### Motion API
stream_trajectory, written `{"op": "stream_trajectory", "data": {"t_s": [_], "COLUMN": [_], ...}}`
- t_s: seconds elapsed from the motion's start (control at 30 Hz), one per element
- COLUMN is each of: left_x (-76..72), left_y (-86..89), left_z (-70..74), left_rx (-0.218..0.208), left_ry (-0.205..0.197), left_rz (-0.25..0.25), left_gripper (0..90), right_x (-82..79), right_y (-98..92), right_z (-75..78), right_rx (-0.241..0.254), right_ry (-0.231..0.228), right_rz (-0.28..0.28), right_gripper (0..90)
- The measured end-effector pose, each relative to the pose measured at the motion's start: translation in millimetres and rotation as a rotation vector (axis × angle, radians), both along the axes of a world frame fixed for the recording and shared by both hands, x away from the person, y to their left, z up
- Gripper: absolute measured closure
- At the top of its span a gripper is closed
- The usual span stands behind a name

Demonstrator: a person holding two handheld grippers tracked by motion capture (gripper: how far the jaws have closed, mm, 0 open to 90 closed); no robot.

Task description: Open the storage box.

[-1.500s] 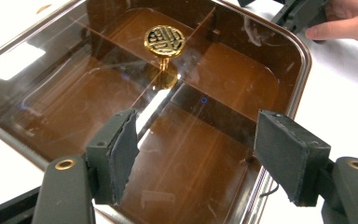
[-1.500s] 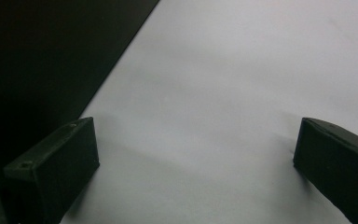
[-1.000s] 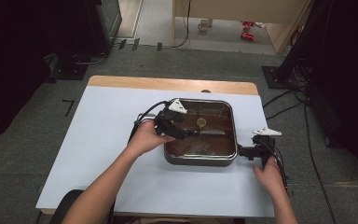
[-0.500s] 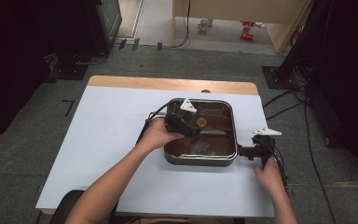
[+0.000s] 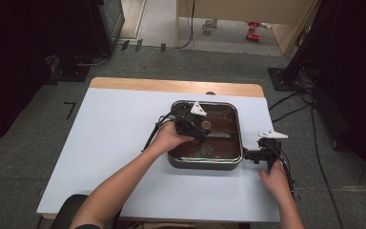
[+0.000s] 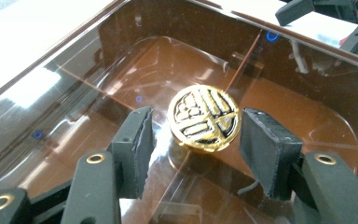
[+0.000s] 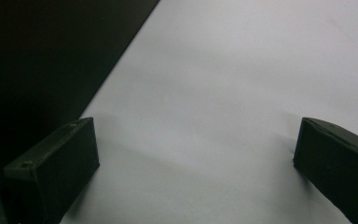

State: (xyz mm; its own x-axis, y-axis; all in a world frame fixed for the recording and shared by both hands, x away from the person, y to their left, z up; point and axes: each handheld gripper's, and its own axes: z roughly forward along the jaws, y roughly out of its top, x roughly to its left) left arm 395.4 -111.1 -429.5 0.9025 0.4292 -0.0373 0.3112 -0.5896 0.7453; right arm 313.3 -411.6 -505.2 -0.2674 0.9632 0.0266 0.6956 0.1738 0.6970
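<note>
Left tongs (image 6: pixel 193 135) have just been closing around the gold knob (image 6: pixel 204 116) on the pan's glass lid (image 6: pixel 121 84), pads not yet touching; lid sits on the pan (image 5: pixel 205 164) mid-surface (image 5: pixel 105 143). Grasp and lift remain. Right tongs (image 7: pixel 191 163) released, resting beside the pan.

Gold knob (image 6: pixel 204 117) sits between the left gripper (image 5: pixel 194 125) fingers (image 6: pixel 135 142), jaws just closing, small gaps left on both sides, pads not touching. Brown glass lid (image 5: pixel 221 138) lies right under the fingers, so no room downward. Pan (image 5: pixel 205 163) rim blocks a low sideways approach. Right gripper (image 5: pixel 262 153) stands open just beside the pan's right edge, bare counter (image 7: pixel 223 93) between its fingers. Left half of the counter is free.
</note>
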Motion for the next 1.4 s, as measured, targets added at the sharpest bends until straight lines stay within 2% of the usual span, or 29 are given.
{"op": "stream_trajectory", "data": {"t_s": [0.1,0.23,0.3,0.37,0.5,0.77,0.93,1.1,1.4], "left_x": [-1.5,-2.4,-1.1,0.9,0.1,0.3,0.3,-3.9,-8.0], "left_y": [-3.1,-5.6,-5.0,-3.1,-3.0,-0.3,4.2,9.7,21.8], "left_z": [-2.3,-3.7,-3.9,-3.6,-3.4,0.4,8.1,23.5,41.7], "left_rx": [-0.008,-0.018,-0.024,-0.041,-0.041,-0.051,-0.08,-0.11,-0.122], "left_ry": [-0.031,-0.044,-0.041,-0.019,-0.027,-0.016,-0.008,-0.027,-0.039], "left_rz": [-0.01,-0.011,-0.007,-0.009,-0.009,-0.009,-0.006,-0.013,-0.011], "left_gripper": [49.9,54.5,57.7,57.9,58.6,58.8,58.9,58.9,58.9], "right_x": [0.0,0.0,0.0,0.0,0.0,0.0,0.1,0.1,0.1], "right_y": [-0.1,0.0,0.0,0.0,-0.1,-0.1,0.0,0.1,0.1], "right_z": [0.0,0.0,0.0,0.0,0.0,0.0,0.0,0.0,-0.1], "right_rx": [-0.002,-0.001,-0.001,-0.001,-0.002,-0.001,0.0,0.001,0.001], "right_ry": [0.0,0.001,0.001,0.0,0.0,0.001,0.001,0.001,-0.001], "right_rz": [0.002,0.001,0.001,0.001,0.002,0.001,0.0,-0.001,0.0], "right_gripper": [0.0,0.0,0.0,0.0,0.0,0.0,0.0,0.0,0.0]}}
